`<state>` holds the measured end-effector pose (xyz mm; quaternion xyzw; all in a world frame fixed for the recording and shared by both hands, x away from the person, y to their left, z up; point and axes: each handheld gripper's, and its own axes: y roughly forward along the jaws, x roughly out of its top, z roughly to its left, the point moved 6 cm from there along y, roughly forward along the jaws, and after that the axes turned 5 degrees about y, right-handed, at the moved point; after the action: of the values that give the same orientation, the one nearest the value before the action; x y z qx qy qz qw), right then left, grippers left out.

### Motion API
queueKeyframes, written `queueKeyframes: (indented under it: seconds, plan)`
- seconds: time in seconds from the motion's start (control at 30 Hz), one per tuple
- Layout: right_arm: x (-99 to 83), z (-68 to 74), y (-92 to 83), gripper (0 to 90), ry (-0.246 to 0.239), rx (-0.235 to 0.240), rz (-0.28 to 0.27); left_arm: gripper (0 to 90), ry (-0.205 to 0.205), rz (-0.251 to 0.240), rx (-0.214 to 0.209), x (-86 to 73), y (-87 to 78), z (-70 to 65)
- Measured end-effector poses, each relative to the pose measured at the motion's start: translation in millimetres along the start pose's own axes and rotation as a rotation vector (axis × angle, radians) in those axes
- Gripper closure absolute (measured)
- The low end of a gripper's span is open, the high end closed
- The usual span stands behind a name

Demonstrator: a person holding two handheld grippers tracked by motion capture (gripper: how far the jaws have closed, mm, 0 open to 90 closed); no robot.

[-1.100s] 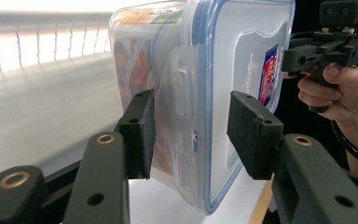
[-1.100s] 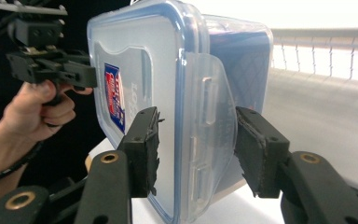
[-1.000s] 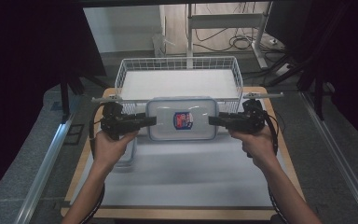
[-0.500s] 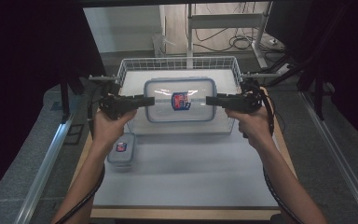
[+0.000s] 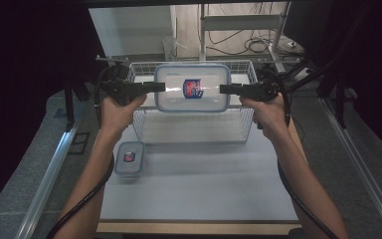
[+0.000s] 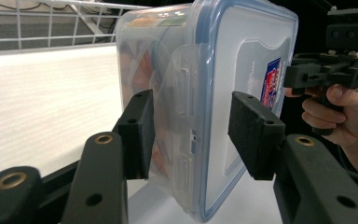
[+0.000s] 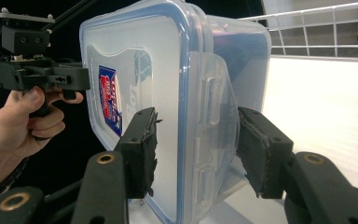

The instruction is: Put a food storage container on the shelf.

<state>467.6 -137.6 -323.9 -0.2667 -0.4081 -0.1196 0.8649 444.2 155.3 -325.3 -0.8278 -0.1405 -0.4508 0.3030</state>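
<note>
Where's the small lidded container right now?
In the high view, the small container sits on the white table mat at the left, just beside the person's left forearm, in front of the wire basket's near-left corner.

The clear lidded container (image 5: pixel 192 88) with a blue rim and a red-and-blue label sits level, lid up, in the air above the wire basket (image 5: pixel 194 127).

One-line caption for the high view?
Two grippers hold a clear blue-rimmed lidded plastic container above a white wire basket.
</note>
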Motion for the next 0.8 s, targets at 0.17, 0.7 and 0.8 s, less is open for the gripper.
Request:
queueKeyframes:
  seconds: [0.17,0.7,0.8]
  plan:
    - [7.6,-6.2,6.0,49.5,0.022,0.006,-0.005,52.0,-0.021,-0.005,0.005,4.7,3.9,7.0]
    - [18.7,-17.4,20.7,49.2,0.056,-0.003,0.015,51.7,-0.067,0.001,0.013,5.4,10.6,22.2]
    - [19.3,-19.4,21.3,49.1,0.065,-0.001,0.015,51.6,-0.072,0.008,0.015,7.0,11.9,22.4]
